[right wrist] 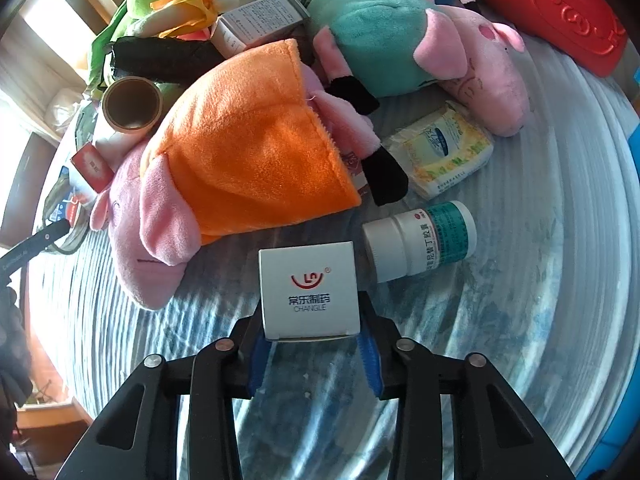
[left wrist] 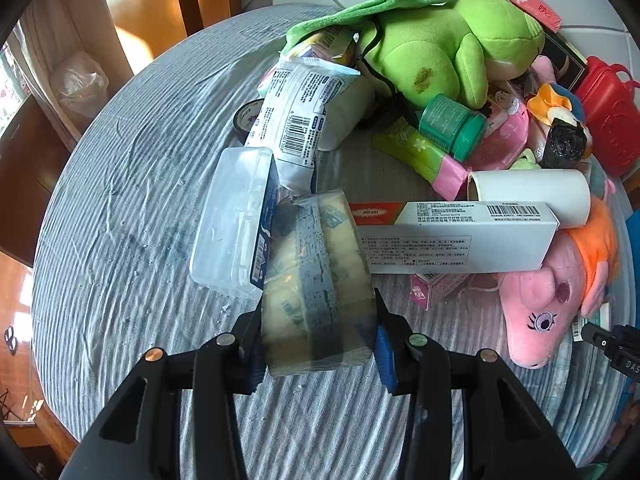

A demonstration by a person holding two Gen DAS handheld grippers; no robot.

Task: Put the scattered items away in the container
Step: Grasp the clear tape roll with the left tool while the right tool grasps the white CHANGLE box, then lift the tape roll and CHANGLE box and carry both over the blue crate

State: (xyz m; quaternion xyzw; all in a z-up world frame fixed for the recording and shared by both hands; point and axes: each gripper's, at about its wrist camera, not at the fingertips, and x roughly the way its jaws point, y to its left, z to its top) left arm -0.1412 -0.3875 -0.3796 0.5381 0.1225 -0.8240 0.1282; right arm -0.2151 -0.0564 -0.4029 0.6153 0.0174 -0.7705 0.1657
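Observation:
My left gripper point(left wrist: 318, 320) is shut on a roll of clear packing tape point(left wrist: 312, 264) with blue print, its pads pressing both flat sides just above the striped cloth. A clear plastic box point(left wrist: 230, 224) lies to the roll's left and a long white carton point(left wrist: 460, 240) to its right. My right gripper point(right wrist: 311, 320) is shut on a small white box point(right wrist: 308, 280) with a red logo, which stands upright between the blue pads. A white medicine bottle point(right wrist: 420, 240) lies just right of that box. A pink pig plush in orange point(right wrist: 248, 152) lies beyond it.
On the round table's striped cloth point(left wrist: 120, 200) lies a heap: green frog plush point(left wrist: 448, 44), green jar point(left wrist: 452, 126), paper roll point(left wrist: 532, 192), tissue pack point(right wrist: 444, 154), teal-dressed pig plush point(right wrist: 400, 40). A red case point(right wrist: 560, 12) sits at the far right. Something blue point(right wrist: 636, 152) shows at the right edge.

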